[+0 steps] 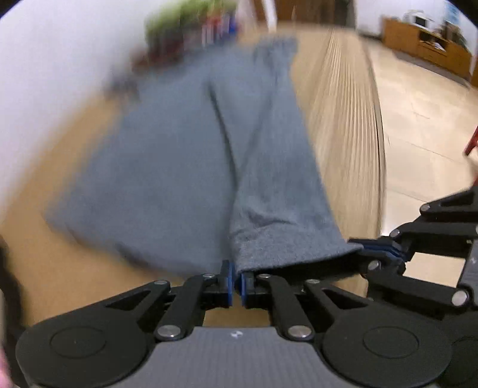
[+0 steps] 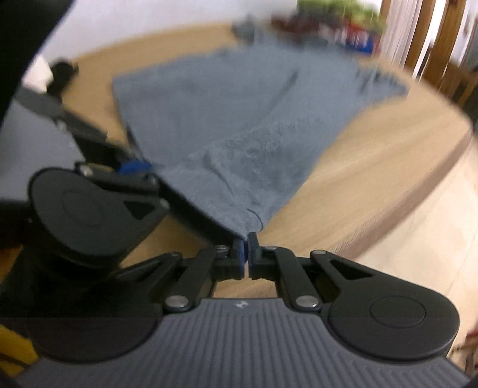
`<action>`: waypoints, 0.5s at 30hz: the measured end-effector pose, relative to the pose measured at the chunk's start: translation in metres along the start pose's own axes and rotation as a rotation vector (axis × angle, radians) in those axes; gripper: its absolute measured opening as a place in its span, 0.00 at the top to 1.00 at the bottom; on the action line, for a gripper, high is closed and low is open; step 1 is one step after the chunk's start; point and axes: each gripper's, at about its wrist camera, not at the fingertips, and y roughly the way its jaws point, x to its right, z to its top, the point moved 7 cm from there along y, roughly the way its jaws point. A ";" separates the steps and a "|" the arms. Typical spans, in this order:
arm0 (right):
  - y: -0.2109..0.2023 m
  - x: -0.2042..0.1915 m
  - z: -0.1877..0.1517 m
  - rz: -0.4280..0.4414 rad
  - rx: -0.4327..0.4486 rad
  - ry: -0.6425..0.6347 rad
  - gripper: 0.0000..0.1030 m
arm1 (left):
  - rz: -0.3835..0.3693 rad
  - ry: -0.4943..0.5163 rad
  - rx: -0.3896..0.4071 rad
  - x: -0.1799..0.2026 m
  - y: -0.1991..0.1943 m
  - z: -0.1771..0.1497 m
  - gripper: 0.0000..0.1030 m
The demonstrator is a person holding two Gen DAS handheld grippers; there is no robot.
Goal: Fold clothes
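Note:
A grey-blue knitted garment [image 1: 185, 155] lies spread on a wooden table [image 1: 59, 268], blurred by motion. My left gripper [image 1: 236, 279] is shut on the near hem of one long panel of the garment. The right gripper [image 1: 379, 249] shows at the right edge of the left wrist view, pinching the other corner of that same hem. In the right wrist view the garment [image 2: 239, 119] stretches away from my right gripper [image 2: 247, 250], which is shut on a hem corner. The left gripper [image 2: 134, 168] appears at the left there, holding the cloth edge.
Blurred colourful items and green foliage [image 1: 191, 27] stand at the table's far end against a white wall. The table's ribbed edge [image 1: 349, 134] drops to a pale tiled floor [image 1: 424, 125]. A wooden cabinet [image 1: 424, 44] stands in the background.

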 end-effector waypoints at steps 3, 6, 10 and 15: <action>0.007 0.004 -0.007 -0.003 -0.034 0.012 0.95 | -0.003 0.016 0.025 0.002 0.003 -0.001 0.91; 0.005 0.008 -0.007 -0.011 -0.021 0.012 0.92 | -0.012 0.050 0.049 0.007 0.003 -0.001 0.89; -0.001 0.004 -0.002 -0.078 0.056 -0.097 0.73 | -0.001 0.090 0.083 0.004 0.001 -0.004 0.88; 0.000 -0.007 -0.005 -0.121 0.125 -0.233 0.74 | 0.003 0.158 0.120 0.010 -0.003 -0.008 0.88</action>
